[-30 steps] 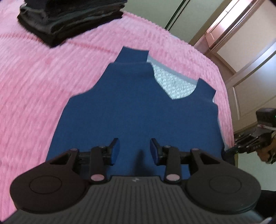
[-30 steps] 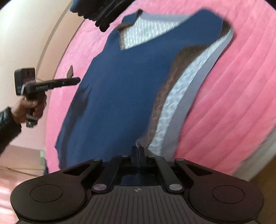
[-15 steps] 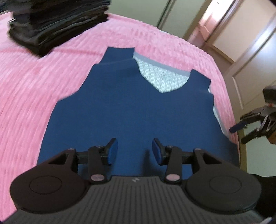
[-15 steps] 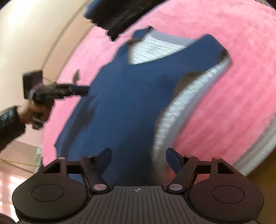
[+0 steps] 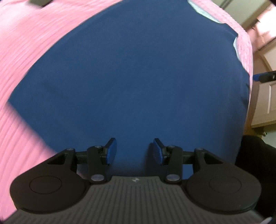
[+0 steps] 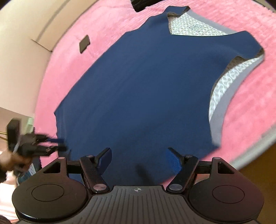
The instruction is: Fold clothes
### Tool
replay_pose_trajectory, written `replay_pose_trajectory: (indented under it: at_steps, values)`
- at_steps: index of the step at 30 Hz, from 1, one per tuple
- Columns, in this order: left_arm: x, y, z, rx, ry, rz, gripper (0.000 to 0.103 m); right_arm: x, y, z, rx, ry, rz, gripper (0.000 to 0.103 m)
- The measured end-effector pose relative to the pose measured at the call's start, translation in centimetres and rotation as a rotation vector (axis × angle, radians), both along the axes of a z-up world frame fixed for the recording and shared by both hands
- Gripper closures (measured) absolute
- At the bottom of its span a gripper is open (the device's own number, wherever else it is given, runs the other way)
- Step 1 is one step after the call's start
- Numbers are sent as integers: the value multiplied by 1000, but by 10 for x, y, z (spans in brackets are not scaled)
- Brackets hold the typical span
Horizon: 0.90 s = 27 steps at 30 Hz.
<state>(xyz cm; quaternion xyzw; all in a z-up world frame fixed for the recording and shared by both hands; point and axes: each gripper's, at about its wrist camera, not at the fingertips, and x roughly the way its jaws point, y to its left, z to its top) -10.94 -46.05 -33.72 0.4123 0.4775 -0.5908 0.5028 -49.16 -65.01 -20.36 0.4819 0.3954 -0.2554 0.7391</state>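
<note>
The navy vest lies flat, front up, on the pink bedspread, its V-neck toward the far end and its hem nearest both cameras. A grey-edged patterned lining shows at the neck and along the armhole on the side seen at right in the right wrist view.

Change since a second ago: the right gripper had its jaws pressed together on the hem corner by that lining. They now stand spread wide with nothing between them, above the hem. The corner has been let go and the cloth lies smooth. The left gripper was over the lower middle of the vest. It has since swept sideways toward the vest's left edge, where the right wrist view shows it blurred in a hand. Its jaws are partly spread, holding nothing.

Judgement: the spreading step looks finished, and no fold is made yet. The left gripper seems to be heading for a side edge to start the first fold.

Containers: none in view. A dark stack of clothes sits on the bed beyond the neckline, probably finished pieces. A small dark flat object lies apart on the bedspread, too small to identify.
</note>
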Motion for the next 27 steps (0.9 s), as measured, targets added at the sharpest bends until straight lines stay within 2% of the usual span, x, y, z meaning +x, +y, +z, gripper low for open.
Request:
replay_pose_trajectory:
  at_steps: [3, 5, 10, 14, 20, 22, 27]
  values:
    - [31, 55, 39, -35, -23, 116, 61, 9, 24, 32, -30, 63, -19, 29]
    - [48, 85, 65, -65, -45, 167, 59, 11, 44, 58, -60, 97, -38, 11]
    - [70, 140, 122, -139, -105, 221, 45, 28, 78, 115, -138, 169, -50, 10]
    - [72, 165, 154, -180, -120, 260, 40, 39, 94, 152, -219, 312, 29, 10]
    - [48, 173, 175, -193, -138, 259, 23, 37, 93, 181, -284, 432, 86, 7]
    - [37, 171, 178, -177, -161, 230, 15, 38, 89, 184, -279, 447, 87, 7]
    - [5, 159, 177, -153, -221, 136, 7, 44, 86, 192, -284, 451, 95, 7]
